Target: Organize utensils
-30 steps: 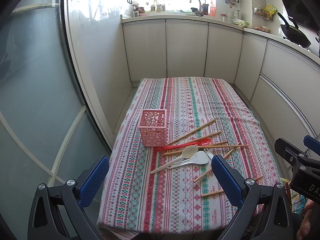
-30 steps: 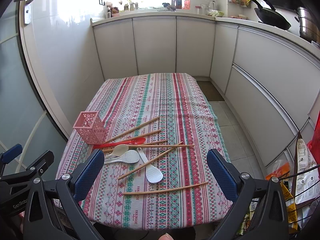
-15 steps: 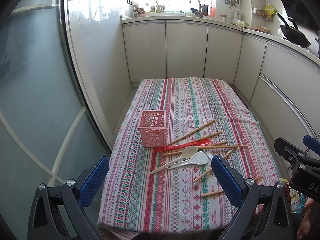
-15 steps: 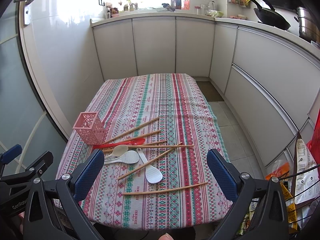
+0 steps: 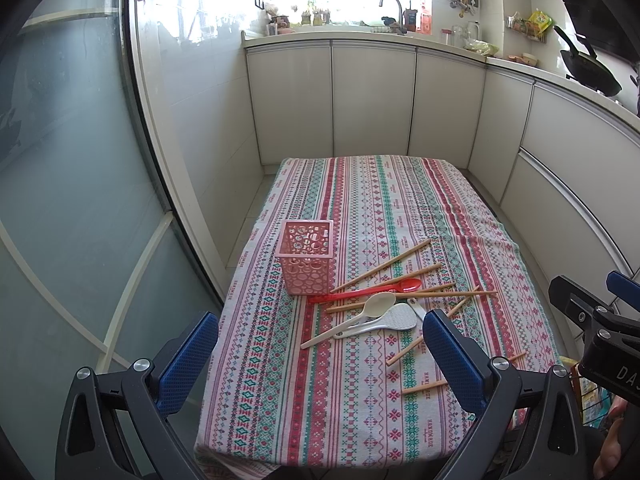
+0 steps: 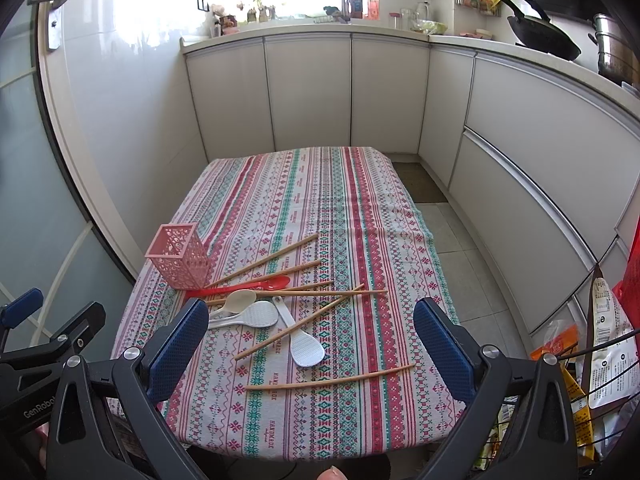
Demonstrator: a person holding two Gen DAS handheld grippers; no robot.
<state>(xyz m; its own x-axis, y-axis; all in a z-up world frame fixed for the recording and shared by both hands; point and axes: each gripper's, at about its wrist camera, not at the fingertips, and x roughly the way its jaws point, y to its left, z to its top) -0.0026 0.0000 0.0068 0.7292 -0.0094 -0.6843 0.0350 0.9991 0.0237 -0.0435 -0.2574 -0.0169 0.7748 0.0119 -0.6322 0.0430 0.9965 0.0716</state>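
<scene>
A pink perforated utensil basket [image 5: 306, 255] [image 6: 180, 257] stands upright on the striped tablecloth [image 5: 360, 200] near its left edge. Beside it lie a red spoon [image 5: 368, 291] [image 6: 244, 286], a cream spoon [image 5: 360, 314] [image 6: 236, 302], two white rice paddles [image 5: 384, 320] [image 6: 296, 334] and several wooden chopsticks [image 5: 382, 266] [image 6: 330, 376], scattered and partly crossing. My left gripper [image 5: 320, 364] is open and empty, above the table's near edge. My right gripper [image 6: 312, 352] is open and empty, also at the near edge.
White kitchen cabinets [image 6: 312, 92] line the back and right. A glass door [image 5: 68, 200] is at the left. A wire rack with food packets [image 6: 600, 344] stands at the right of the table. A wok [image 6: 544, 40] sits on the counter.
Both views have barely shifted; the left view has dipped slightly toward the table. No utensil has moved.
</scene>
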